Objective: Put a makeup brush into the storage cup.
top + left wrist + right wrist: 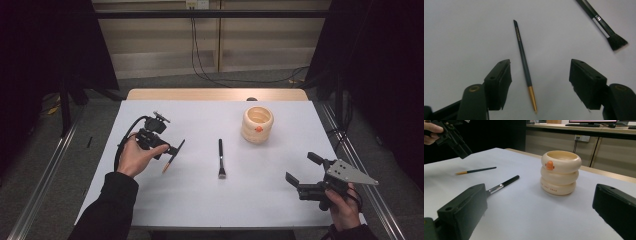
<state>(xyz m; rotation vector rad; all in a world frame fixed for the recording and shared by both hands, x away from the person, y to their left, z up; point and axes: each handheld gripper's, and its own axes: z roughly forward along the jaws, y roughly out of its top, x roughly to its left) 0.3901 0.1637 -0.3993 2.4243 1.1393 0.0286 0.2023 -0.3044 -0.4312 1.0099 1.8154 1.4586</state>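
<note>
The desk (150,200) has a white top, and three things lie or stand on it. A thin brush (524,63) with a dark green handle and a gold-coloured end lies on the left part. In the left gripper view it lies on the white surface between the two black jaws of the left tool (540,83), but the jaws do not touch it. The jaws stand wide apart and hold nothing. The left hand (135,156) holds this tool just above the desk, and its jaws point toward the thin brush.

A second, flat brush (220,159) with a black handle and short dark bristles lies near the middle of the desk, its bristles toward the person. It lies apart from the thin brush.

Farther back on the right stands a cream holder (258,124), made like three rings one on the other, with a small orange mark on its side. It is upright and open at the top.

The right tool (300,170) is held by the right hand (344,205) near the front right corner of the desk. Its jaws are also wide apart and empty, and in the right gripper view they point toward the cream holder and the flat brush.
</note>
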